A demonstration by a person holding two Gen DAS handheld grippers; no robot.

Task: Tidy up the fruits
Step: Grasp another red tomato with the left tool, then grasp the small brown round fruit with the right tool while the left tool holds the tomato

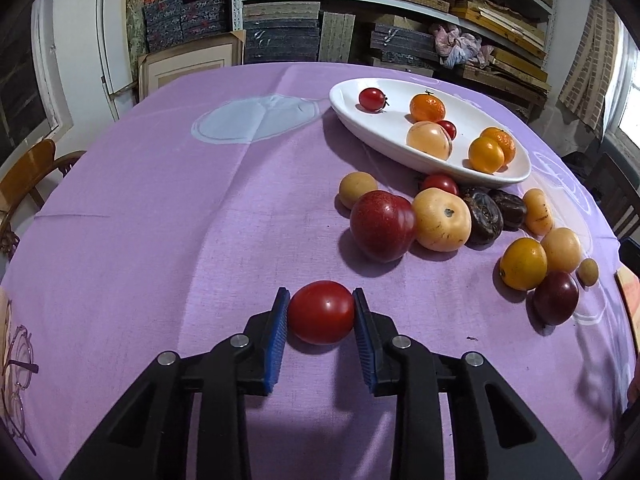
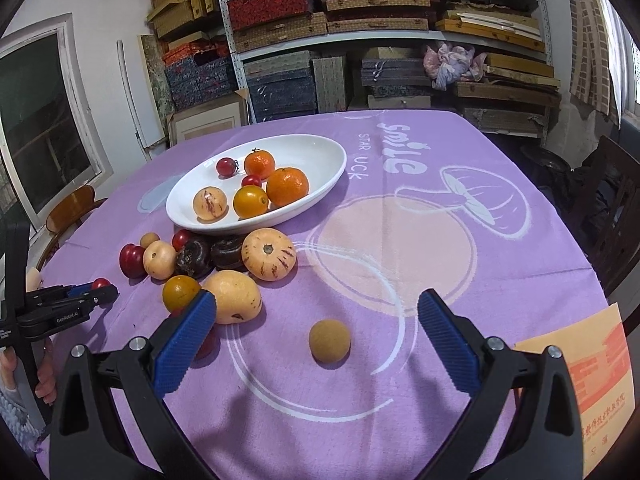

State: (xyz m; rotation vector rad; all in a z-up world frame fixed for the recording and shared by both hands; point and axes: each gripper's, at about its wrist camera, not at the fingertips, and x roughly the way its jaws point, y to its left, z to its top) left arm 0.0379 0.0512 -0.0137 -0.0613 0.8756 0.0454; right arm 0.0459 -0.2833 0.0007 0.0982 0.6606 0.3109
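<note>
My left gripper (image 1: pixel 321 300) is shut on a red tomato (image 1: pixel 321 312), down at the purple tablecloth; it also shows in the right wrist view (image 2: pixel 102 288) at the far left. My right gripper (image 2: pixel 316 312) is open wide, with a small tan round fruit (image 2: pixel 330 340) lying on the cloth between its fingers, touching neither. A white oval dish (image 1: pixel 352 92) (image 2: pixel 320 152) holds several fruits: oranges, cherry tomatoes and a pale melon-like fruit. A pile of loose fruits (image 1: pixel 440 218) (image 2: pixel 224 268) lies in front of the dish.
An orange-printed paper (image 2: pixel 592 384) lies at the table's right edge. Glasses (image 1: pixel 18 364) lie at the left edge. Wooden chairs (image 1: pixel 24 176) (image 2: pixel 616 208) stand beside the table. Shelves of boxes (image 2: pixel 360 20) fill the back wall.
</note>
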